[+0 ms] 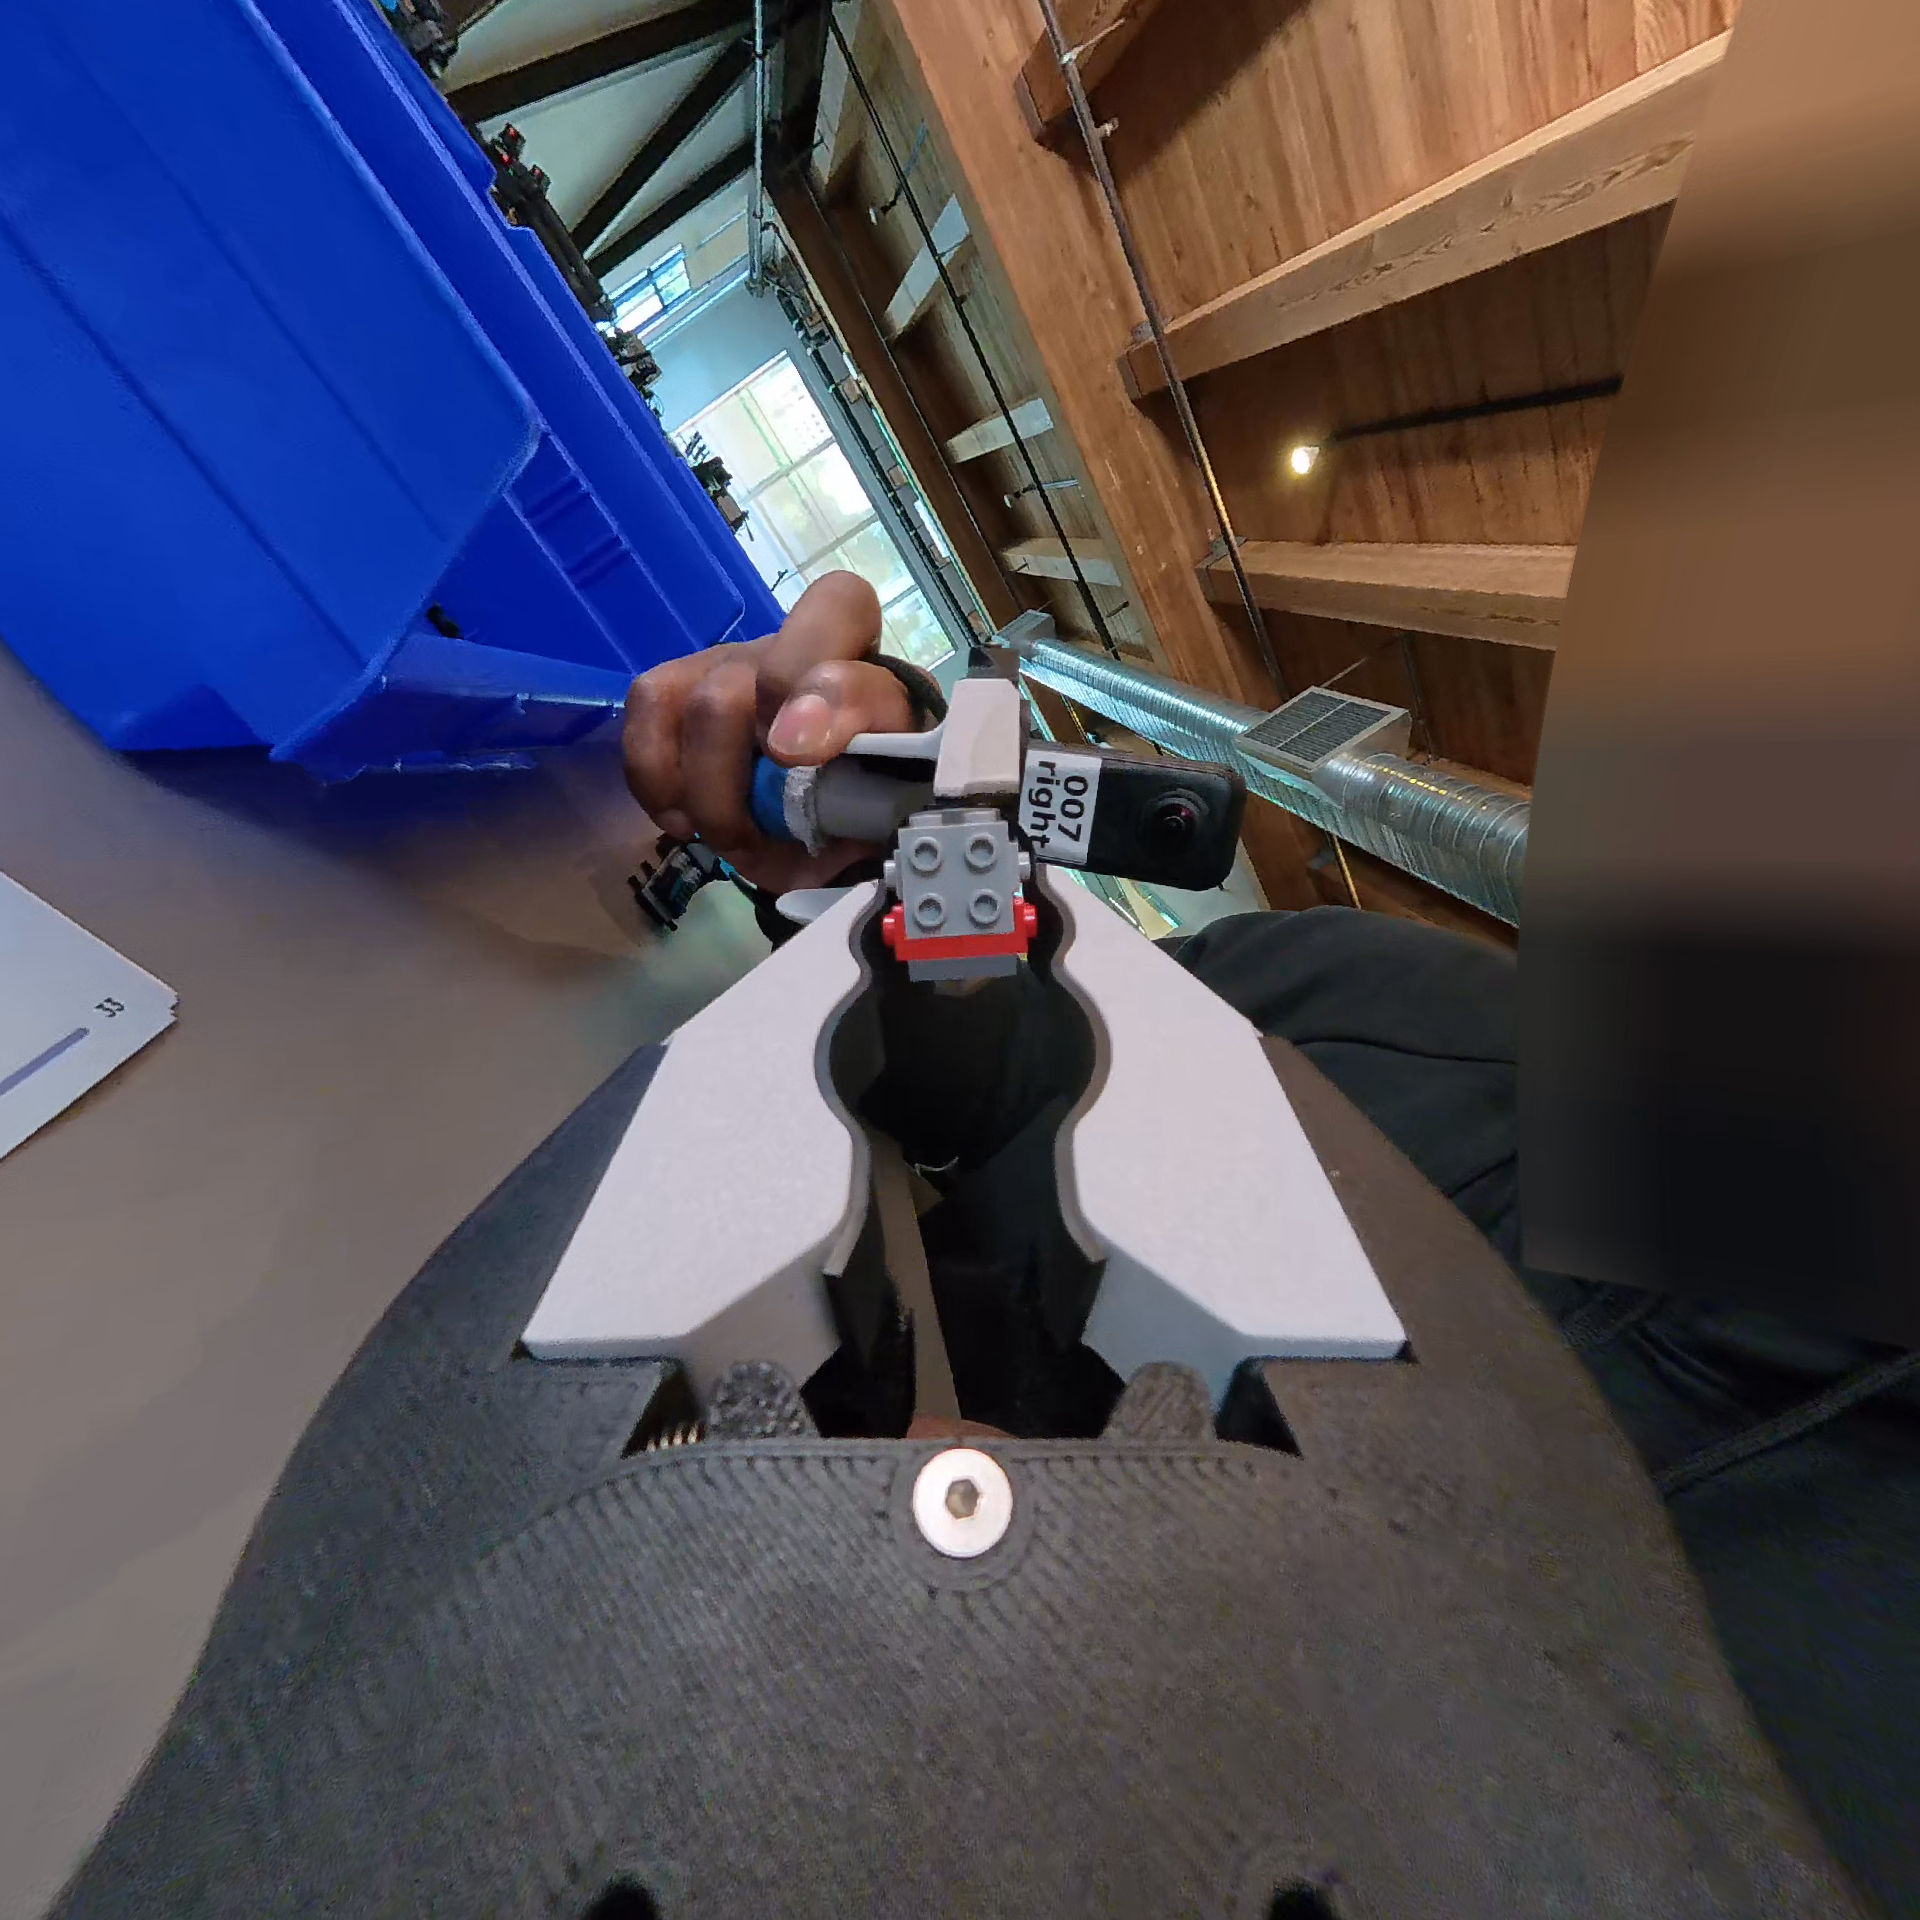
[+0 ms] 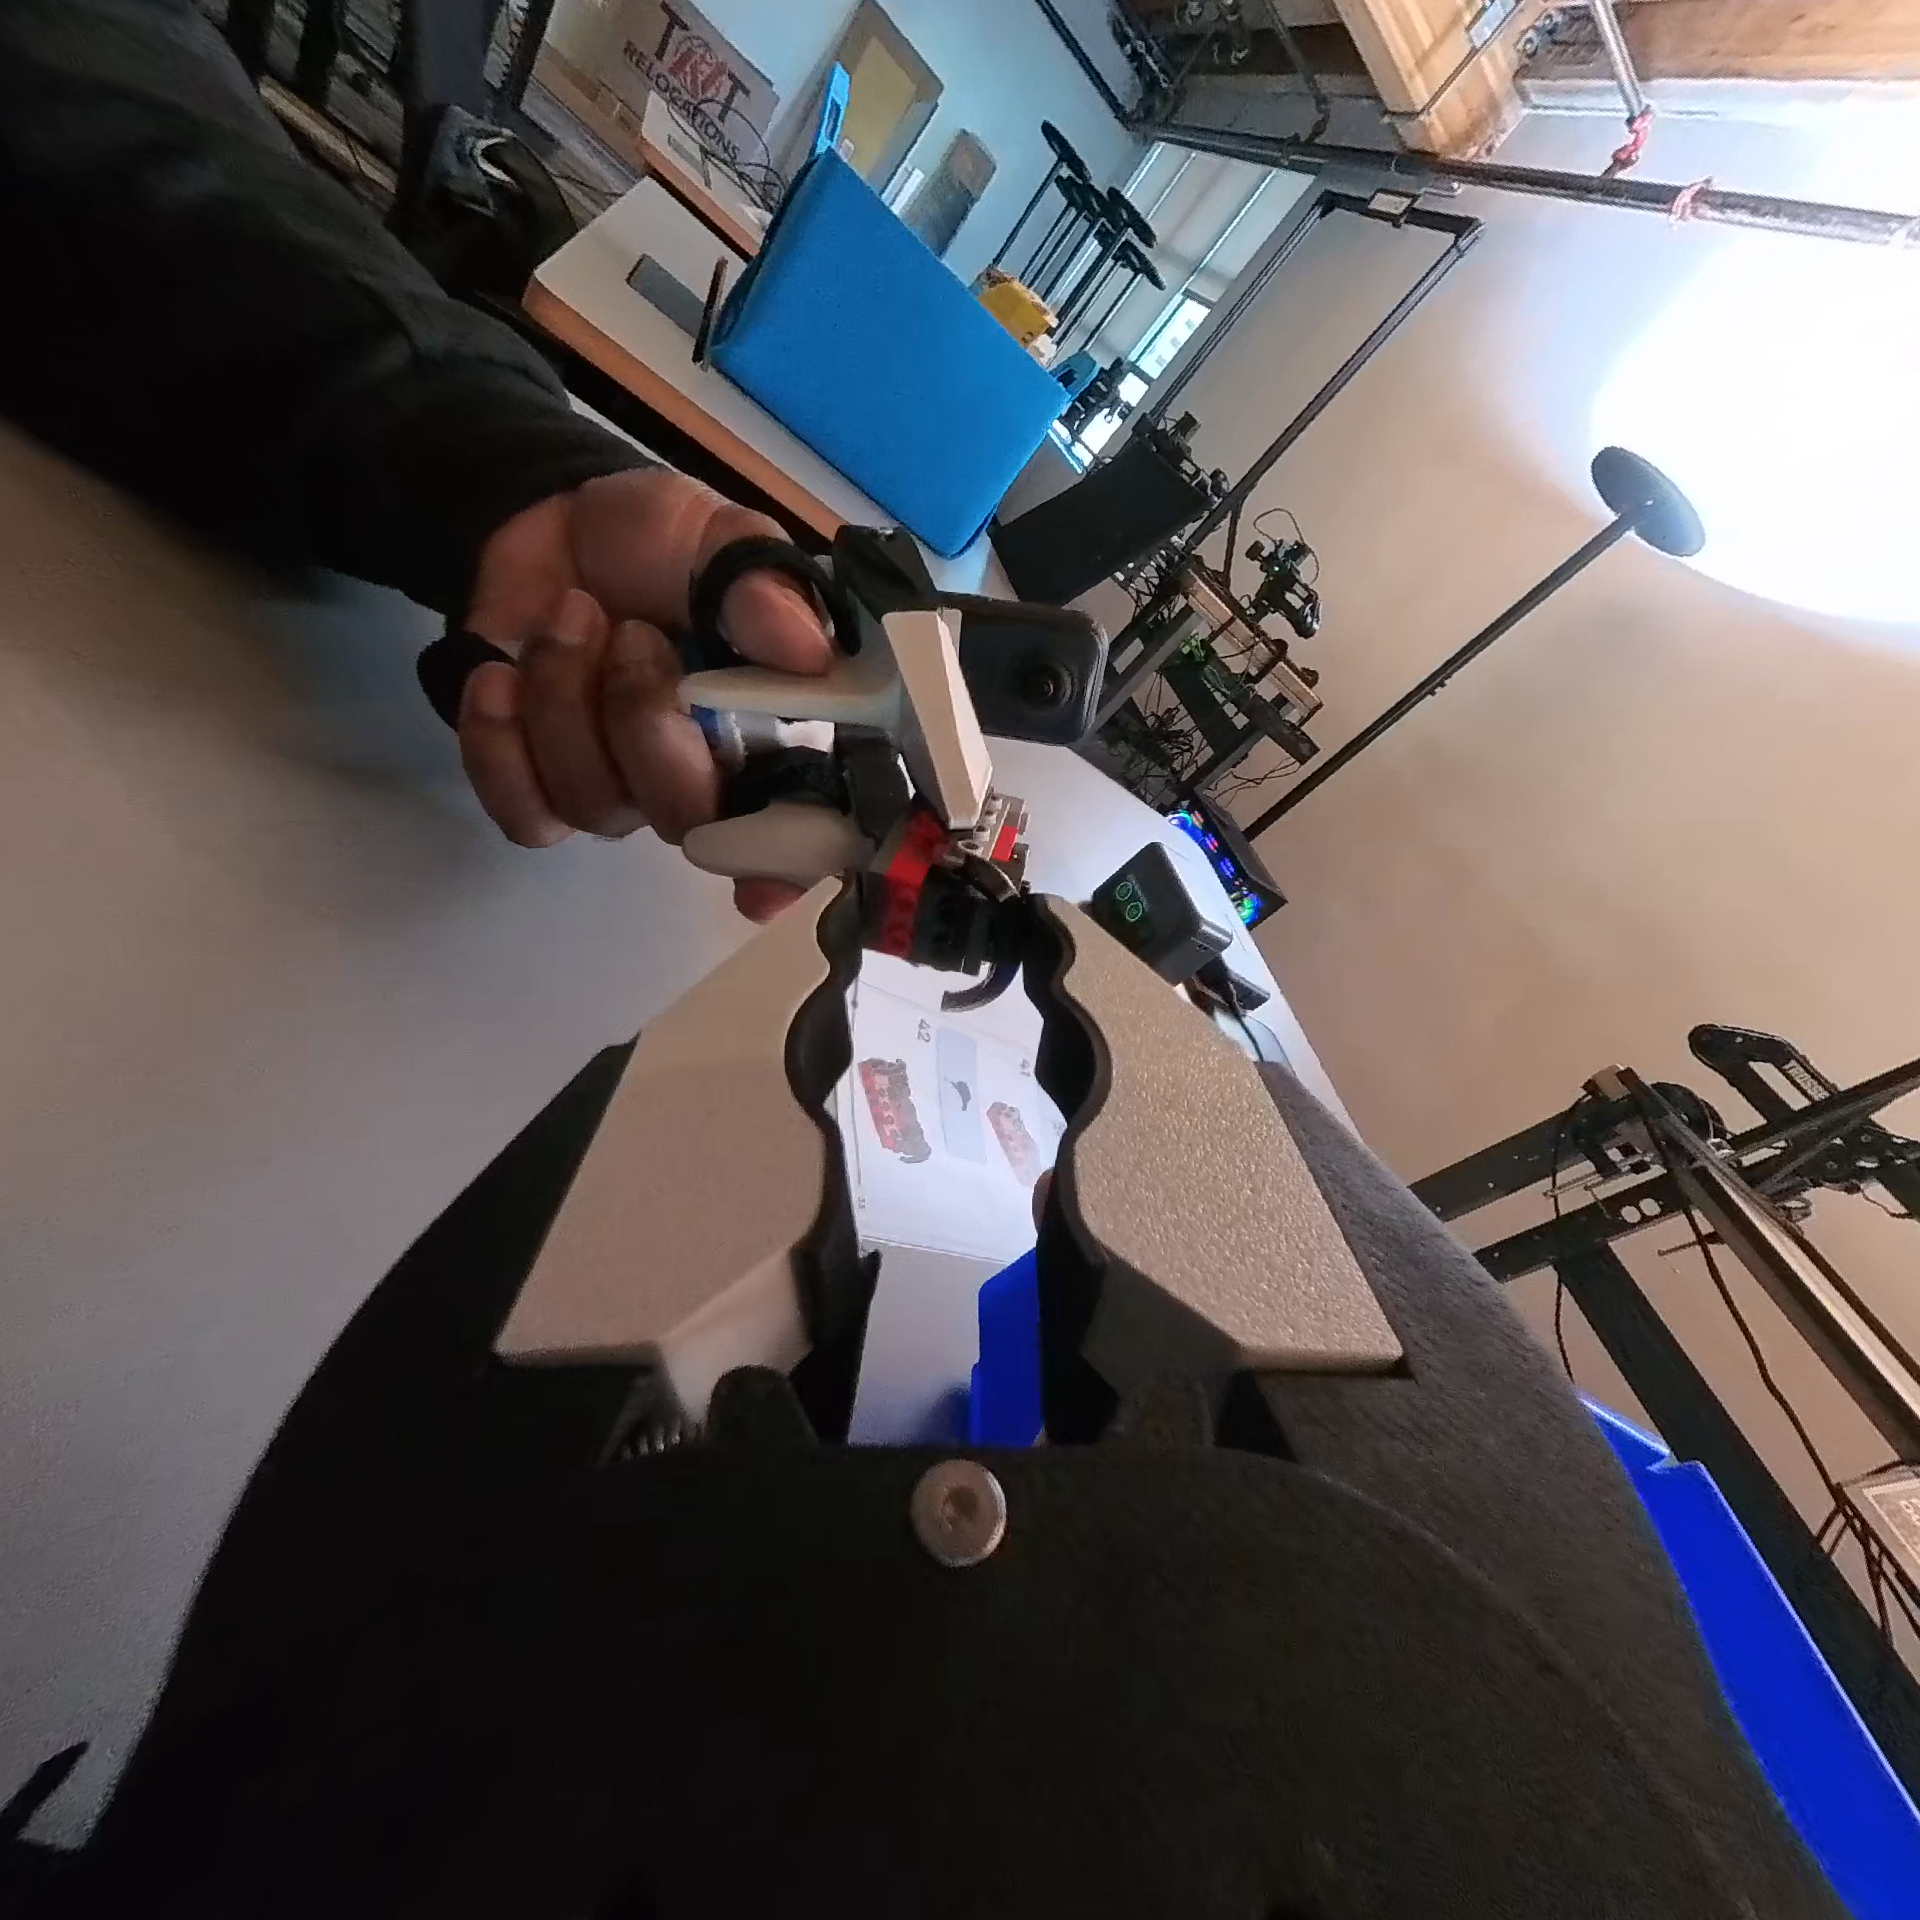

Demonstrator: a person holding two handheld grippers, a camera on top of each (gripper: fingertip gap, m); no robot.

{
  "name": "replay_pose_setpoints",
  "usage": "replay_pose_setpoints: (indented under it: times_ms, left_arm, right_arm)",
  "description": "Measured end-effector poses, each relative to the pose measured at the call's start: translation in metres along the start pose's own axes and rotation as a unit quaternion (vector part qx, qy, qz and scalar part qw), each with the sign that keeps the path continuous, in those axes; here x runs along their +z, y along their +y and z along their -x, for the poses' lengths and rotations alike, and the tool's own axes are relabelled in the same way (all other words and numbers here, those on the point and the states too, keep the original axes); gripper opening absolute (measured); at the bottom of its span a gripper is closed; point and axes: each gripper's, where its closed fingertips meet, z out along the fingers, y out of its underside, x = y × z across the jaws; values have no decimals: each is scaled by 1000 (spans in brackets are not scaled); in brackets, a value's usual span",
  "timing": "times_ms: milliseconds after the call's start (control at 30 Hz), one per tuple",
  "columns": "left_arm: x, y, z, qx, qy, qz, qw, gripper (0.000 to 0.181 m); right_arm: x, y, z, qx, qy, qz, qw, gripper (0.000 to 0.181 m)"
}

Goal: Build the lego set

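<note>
A small lego assembly is held up in the air above the table between both grippers. In the left wrist view it shows a grey studded plate on a red brick (image 1: 956,914), and my left gripper (image 1: 958,935) is shut on it. In the right wrist view it shows red and black bricks with a black curved piece (image 2: 930,920), and my right gripper (image 2: 940,925) is shut on that end. One finger (image 1: 977,743) of the right gripper shows just behind the assembly. One finger (image 2: 940,717) of the left gripper lies over the grey and red end.
A large blue bin (image 1: 260,364) stands on the grey table at the left and also shows in the right wrist view (image 2: 1714,1662). The instruction booklet (image 2: 935,1122) lies open below the grippers. A small device with a green display (image 2: 1153,914) sits beyond. A person's hand (image 2: 582,686) holds each gripper. Less than 4 cm separates the two grippers' tips.
</note>
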Motion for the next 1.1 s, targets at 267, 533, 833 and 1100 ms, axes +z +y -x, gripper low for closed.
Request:
replay_pose_setpoints:
  times_ms: [267,533,833,1100]
  left_arm:
    - [0,2,7,-17,-9,-1,1000,24]
    - [-7,-16,8,-20,-15,-52,998,25]
    - [-6,-18,6,-30,-14,-59,998,25]
    - [-7,-18,9,-41,-23,-61,997,24]
  right_arm:
    - [0,8,2,-9,-9,11,1000,29]
    - [5,9,-11,14,38,15,999,40]
    - [6,12,-16,-3,59,25,998,31]
    - [6,16,-15,17,45,24,999,29]
